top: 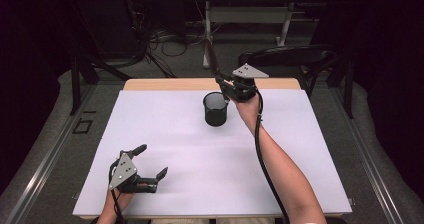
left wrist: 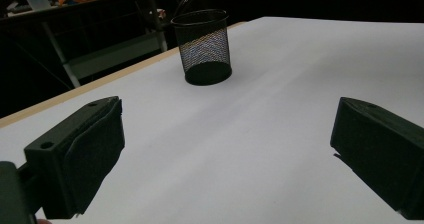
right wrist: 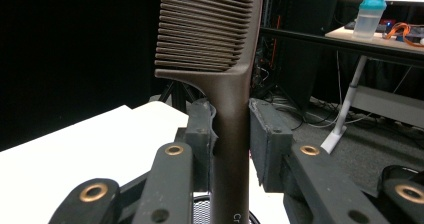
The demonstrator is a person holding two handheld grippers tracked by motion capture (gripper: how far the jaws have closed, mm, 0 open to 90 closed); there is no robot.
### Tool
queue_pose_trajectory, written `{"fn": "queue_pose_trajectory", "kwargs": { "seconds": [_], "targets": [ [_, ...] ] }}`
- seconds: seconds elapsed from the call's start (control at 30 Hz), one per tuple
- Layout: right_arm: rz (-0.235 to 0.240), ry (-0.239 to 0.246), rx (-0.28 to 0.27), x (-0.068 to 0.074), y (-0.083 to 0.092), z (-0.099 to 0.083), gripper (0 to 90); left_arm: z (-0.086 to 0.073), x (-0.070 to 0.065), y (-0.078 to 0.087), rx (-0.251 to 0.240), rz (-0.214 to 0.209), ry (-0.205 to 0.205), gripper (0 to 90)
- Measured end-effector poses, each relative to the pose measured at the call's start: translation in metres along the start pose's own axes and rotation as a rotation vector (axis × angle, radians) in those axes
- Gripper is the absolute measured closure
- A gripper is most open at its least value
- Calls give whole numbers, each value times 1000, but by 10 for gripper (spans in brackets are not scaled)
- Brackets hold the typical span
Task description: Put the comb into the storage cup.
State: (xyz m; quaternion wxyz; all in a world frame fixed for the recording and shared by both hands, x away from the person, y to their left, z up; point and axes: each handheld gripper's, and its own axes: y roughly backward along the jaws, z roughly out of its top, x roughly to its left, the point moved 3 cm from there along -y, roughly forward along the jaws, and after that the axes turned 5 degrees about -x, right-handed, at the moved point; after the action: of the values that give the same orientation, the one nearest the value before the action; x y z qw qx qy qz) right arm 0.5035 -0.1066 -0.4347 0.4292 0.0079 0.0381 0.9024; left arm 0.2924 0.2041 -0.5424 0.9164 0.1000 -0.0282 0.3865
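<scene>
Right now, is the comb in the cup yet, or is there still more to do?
Not yet. Done: the right gripper has the brown comb off the table, clamped by its handle with the teeth pointing up. In hand: it holds the comb just above the black mesh cup. Left: lowering the comb in and letting go. The left gripper waits open near the table's front edge.

1. Dark brown comb (right wrist: pixel 220 54), finely ribbed teeth.
2. Black wire-mesh cup (left wrist: pixel 202 46), see-through weave.
3. White surface (top: pixel 190 149), pale wood edge at the far side.
4. Black tool (top: pixel 150 161) bodies, grey three-cornered plates, brass-coloured rivets.
</scene>
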Motion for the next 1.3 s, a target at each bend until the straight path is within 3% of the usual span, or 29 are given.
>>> {"fn": "queue_pose_trajectory", "kwargs": {
  "seconds": [1.3],
  "targets": [
    [16, -16, -23, 2, -21, -5, 729, 0, 0, 0, -1, 0, -3, 9]
  ]
}}
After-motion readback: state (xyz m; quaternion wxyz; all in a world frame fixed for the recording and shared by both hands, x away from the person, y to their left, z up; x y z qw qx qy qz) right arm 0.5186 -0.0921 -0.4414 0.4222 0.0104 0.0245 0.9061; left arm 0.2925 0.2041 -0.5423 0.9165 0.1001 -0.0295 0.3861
